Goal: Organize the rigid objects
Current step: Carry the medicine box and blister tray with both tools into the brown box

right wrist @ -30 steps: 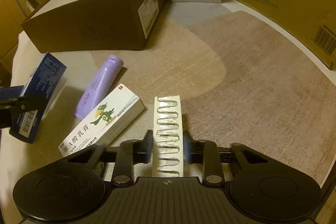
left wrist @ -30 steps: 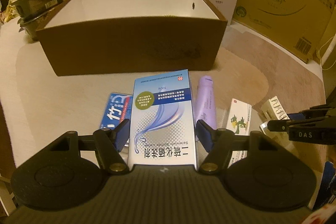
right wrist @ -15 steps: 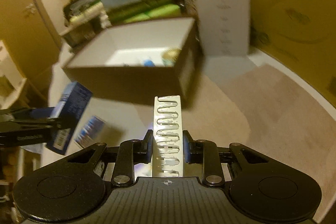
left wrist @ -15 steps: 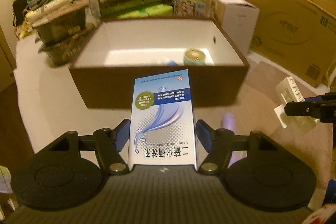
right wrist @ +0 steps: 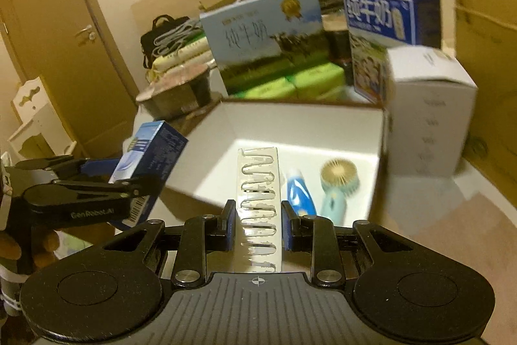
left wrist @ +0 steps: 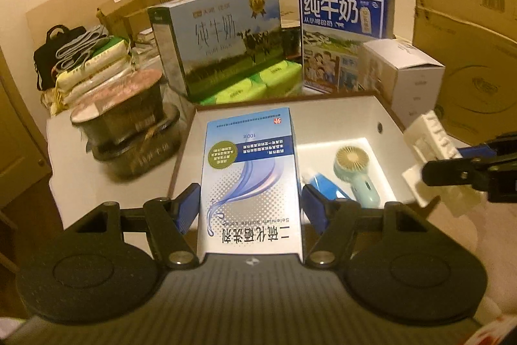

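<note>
My left gripper (left wrist: 248,206) is shut on a blue-and-white lotion box (left wrist: 250,177), held above the near rim of the brown storage box (left wrist: 349,115) with its white inside. My right gripper (right wrist: 257,215) is shut on a white plastic vial tray (right wrist: 258,202), also raised over the box's near edge. Inside the storage box lie a small teal hand fan (left wrist: 353,173) and a blue-and-white tube (right wrist: 299,193). In the left wrist view, the right gripper (left wrist: 429,170) with its tray (left wrist: 433,144) shows at the right. In the right wrist view, the left gripper (right wrist: 135,193) with the lotion box (right wrist: 148,157) shows at the left.
Behind the storage box stand two milk cartons (left wrist: 226,34) (left wrist: 342,31), green packs (left wrist: 245,86) and a white carton (left wrist: 407,73). Stacked dark bowls (left wrist: 129,125) sit to its left. Big cardboard boxes (left wrist: 468,54) line the right. A door (right wrist: 58,31) is at far left.
Both grippers rose from the table with their loads and moved toward the storage box; its inside with the fan and tube now shows below. The items left on the table dropped out of view.
</note>
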`<state>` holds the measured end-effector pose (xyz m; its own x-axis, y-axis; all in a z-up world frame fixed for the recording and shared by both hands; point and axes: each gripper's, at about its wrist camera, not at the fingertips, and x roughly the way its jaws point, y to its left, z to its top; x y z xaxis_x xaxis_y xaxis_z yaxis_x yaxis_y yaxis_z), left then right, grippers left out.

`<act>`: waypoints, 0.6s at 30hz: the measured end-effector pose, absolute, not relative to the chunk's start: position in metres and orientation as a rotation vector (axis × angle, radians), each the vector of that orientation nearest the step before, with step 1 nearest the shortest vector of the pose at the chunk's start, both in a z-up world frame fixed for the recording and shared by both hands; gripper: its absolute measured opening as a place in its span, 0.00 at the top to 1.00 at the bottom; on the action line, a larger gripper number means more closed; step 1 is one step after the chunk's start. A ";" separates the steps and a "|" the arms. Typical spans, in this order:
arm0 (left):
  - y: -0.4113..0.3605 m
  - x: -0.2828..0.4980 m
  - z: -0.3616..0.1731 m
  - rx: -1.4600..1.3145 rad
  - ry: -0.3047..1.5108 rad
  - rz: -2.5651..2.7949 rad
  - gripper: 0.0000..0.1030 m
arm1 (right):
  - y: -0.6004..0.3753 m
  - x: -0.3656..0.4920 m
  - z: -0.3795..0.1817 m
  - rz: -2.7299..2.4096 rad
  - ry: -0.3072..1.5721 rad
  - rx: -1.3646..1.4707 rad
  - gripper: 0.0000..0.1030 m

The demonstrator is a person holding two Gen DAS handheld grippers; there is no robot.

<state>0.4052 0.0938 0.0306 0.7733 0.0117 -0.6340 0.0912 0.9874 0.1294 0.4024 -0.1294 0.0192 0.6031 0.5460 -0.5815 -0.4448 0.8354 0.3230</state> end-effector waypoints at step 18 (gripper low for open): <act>0.106 0.511 -0.012 0.197 0.811 -0.010 0.36 | -0.067 0.507 -0.028 0.487 0.852 0.105 0.73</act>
